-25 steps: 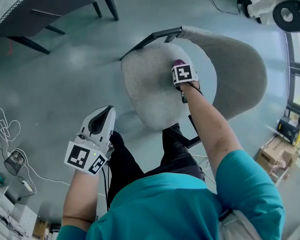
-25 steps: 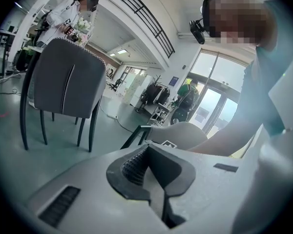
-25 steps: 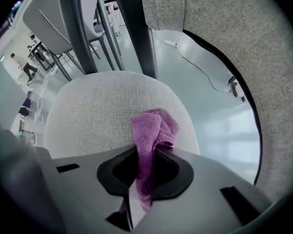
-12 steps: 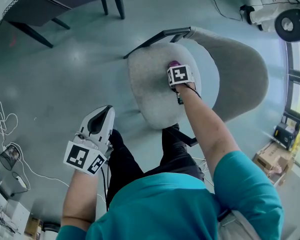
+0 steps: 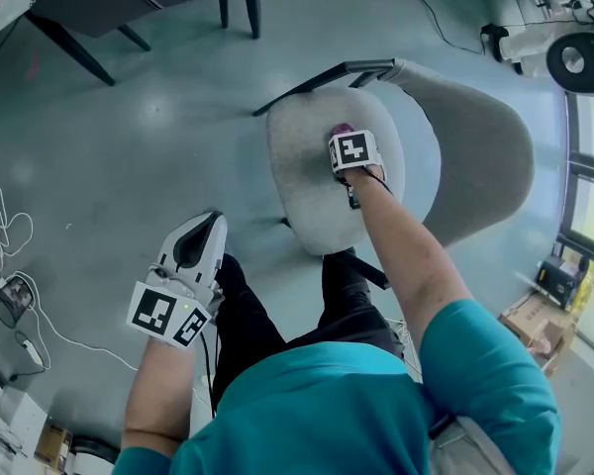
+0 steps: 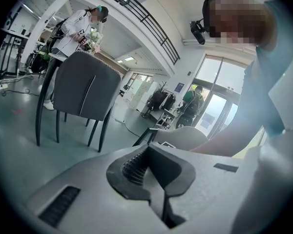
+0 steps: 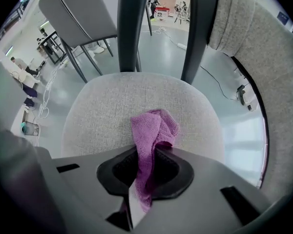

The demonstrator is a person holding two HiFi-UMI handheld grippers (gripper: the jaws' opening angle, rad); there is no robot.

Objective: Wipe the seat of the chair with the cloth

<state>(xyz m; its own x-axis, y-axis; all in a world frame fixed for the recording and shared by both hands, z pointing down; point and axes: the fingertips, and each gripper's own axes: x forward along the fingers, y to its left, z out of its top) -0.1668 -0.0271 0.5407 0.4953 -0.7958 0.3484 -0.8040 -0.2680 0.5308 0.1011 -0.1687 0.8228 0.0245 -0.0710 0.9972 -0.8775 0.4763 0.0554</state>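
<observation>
Two grippers in play: the right gripper pinches the purple cloth, which rests on the grey chair seat, toward 12 o'clock of its middle in the head view. The left gripper, jaws pressed together on nothing, hangs at the chair's 7 o'clock over the floor.

Head view looks steeply down on the chair seat at 12 o'clock, shared close-up with the right gripper view; left gripper view faces across the room toward a dark chair.
</observation>
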